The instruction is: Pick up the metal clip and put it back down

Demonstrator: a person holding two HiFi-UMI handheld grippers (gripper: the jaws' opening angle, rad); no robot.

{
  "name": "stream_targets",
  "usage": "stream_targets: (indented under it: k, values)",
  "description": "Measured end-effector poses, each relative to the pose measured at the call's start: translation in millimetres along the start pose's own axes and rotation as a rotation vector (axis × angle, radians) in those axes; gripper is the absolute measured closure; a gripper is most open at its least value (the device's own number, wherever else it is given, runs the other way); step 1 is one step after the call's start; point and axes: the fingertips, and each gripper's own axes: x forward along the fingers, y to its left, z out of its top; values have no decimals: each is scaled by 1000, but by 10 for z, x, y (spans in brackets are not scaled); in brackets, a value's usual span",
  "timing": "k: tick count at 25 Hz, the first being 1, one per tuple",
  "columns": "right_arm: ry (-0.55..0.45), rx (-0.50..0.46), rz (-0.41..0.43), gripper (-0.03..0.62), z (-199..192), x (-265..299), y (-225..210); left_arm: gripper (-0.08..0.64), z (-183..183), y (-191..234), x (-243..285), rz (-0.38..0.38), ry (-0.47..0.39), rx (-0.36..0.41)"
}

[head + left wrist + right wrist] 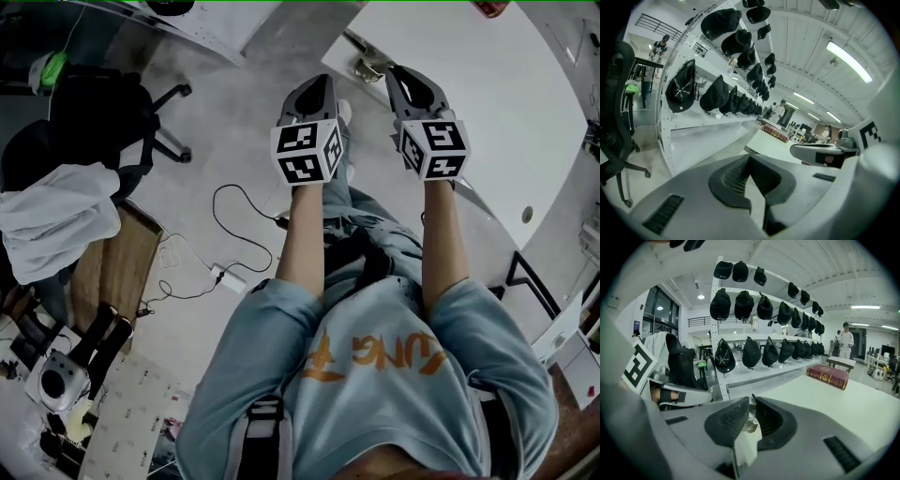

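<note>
The metal clip (370, 67) is small and shiny, at the near-left edge of the white table (469, 56). My right gripper (392, 71) has its tips right against it. In the right gripper view the clip (750, 426) shows in the narrow slit between the ribbed pads, and that gripper (751, 401) is shut on it. Whether the clip still touches the table I cannot tell. My left gripper (319, 82) hovers beside the table over the floor; it (750, 159) is shut with nothing in it.
A red book (828, 376) lies farther along the table (825, 399). Racks of black caps (754, 305) stand beyond. A black office chair (103, 122), white cloth (56, 220) and a floor cable (234, 225) are to my left.
</note>
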Motion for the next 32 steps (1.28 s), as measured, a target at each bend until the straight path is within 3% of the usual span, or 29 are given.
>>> stream_targets:
  k: [3,5,7,17,28,32]
  values:
    - [32,-47,25,549,-67,85,92,538,-33,65,14,16,3,-18]
    - [58,-84,45,490,-122,144,156,538,-65,107,30,27,8,-25]
    - [85,-130,52,482,-172,216,197,538,-99,158,52,40,13,-33]
    - [208,-468,-33,482,-379,457,181,538,-228,292,120,83,37,-53]
    - [209,-496,-78,491,-404,536,112,538,-249,341,146,101,45,-47]
    - [203,-591,-133,530,-300,514,70,538,-209,338,130,101,49,-39]
